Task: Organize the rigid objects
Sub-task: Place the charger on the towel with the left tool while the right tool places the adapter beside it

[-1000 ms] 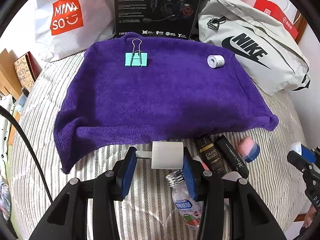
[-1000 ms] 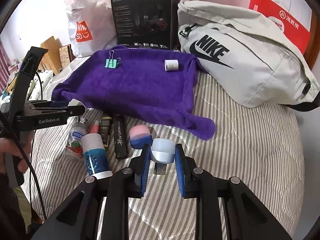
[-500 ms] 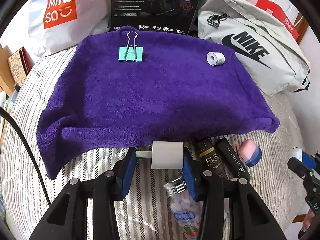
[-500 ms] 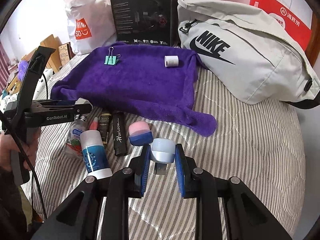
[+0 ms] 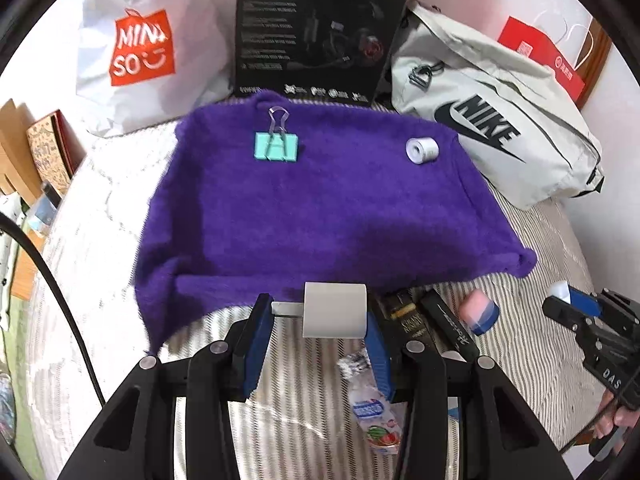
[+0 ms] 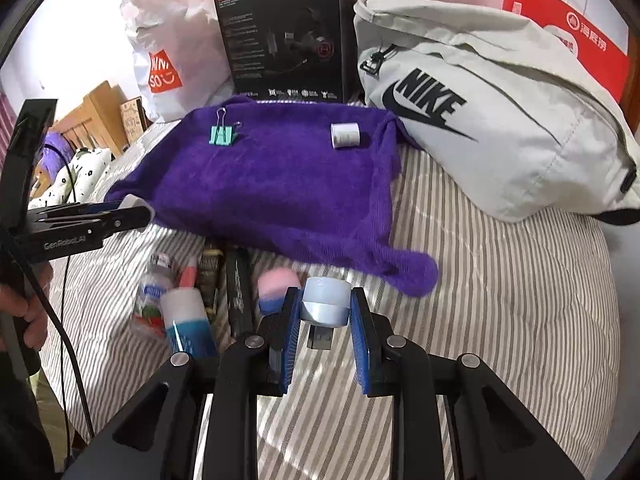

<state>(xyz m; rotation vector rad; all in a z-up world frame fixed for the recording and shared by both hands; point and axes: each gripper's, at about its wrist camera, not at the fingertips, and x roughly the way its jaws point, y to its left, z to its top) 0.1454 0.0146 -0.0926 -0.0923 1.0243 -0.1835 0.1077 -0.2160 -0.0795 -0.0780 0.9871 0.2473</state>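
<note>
Left gripper [image 5: 318, 322] pinches charger [image 5: 334, 310] near towel [image 5: 320, 216] edge; right gripper [image 6: 325, 322] pinches cap [image 6: 325, 302]. Off-centre grip: charger could twist loose.

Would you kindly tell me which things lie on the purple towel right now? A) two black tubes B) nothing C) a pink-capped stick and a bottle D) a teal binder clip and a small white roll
D: the teal binder clip and small white roll rest near the far edge of the purple towel; the other items lie on the striped bedding.
</note>
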